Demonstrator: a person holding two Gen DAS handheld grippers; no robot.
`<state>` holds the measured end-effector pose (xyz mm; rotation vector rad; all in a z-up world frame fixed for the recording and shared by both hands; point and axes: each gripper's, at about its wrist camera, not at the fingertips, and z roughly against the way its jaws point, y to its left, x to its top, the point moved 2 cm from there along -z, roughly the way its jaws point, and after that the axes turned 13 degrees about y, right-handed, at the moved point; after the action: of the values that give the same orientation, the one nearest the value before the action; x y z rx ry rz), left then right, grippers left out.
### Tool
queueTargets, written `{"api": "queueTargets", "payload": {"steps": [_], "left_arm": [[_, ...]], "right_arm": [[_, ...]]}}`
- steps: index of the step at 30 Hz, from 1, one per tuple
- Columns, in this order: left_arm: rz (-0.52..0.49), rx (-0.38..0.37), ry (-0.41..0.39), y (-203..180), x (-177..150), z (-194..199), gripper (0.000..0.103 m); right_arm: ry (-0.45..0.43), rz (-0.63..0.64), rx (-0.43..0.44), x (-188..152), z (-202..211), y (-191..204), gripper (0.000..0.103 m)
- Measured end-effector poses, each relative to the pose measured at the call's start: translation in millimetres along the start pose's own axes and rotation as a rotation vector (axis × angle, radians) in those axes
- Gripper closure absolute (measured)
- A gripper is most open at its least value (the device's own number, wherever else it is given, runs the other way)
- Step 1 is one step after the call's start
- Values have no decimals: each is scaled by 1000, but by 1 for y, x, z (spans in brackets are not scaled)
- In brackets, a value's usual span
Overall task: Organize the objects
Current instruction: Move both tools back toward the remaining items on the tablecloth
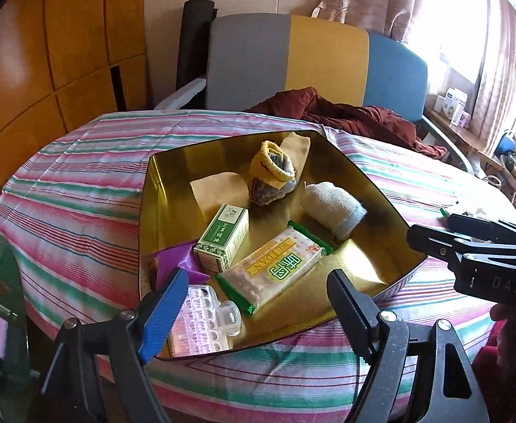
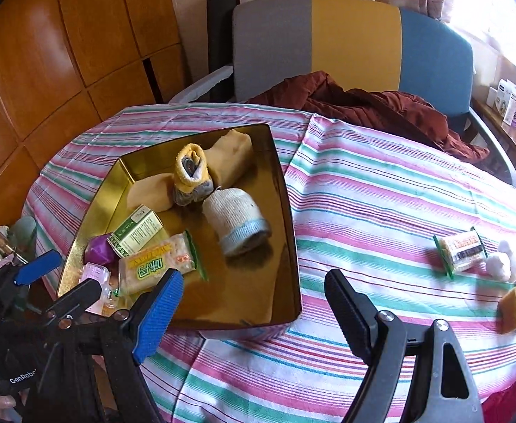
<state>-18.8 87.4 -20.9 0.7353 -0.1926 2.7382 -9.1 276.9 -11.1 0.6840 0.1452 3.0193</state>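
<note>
A: The left tool hangs over the near rim of the gold tray with its jaws spread and nothing between them. The right tool is also released and empty, poised above the striped surface just to the right of the tray.

B: What is already in the tray?

A: A wafer packet, a green box, a purple wrapper, a clear plastic case, a yellow sock roll and a white sock roll. They lie loosely, near one another, and some touch.

B: And what is left outside?

A: In the right wrist view, a second snack packet lies on the cloth well to the right of the tray. Beside it is a white fluffy thing, and nearer the edge an orange block. What those two are, the view does not make clear.

B: Which hand should go for them?

A: Probably the right. Those things lie to the right of its jaws and somewhat ahead, while the left tool sits on the far side, over the tray. The packet's long side runs slantwise, up toward the right, so the jaws would likely close across its short width.
</note>
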Motion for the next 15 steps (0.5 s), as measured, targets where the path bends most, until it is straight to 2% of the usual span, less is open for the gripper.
{"api": "queueTargets", "payload": {"steps": [8,15], "left_arm": [[-41,15,-15,-11,-2,4,18],[-72,26,-18,-19,-3,5,18]], "right_arm": [[-22,4,-29,-4,6,-4,19],[-20,-38,-43,-8,8,-23,19]]}}
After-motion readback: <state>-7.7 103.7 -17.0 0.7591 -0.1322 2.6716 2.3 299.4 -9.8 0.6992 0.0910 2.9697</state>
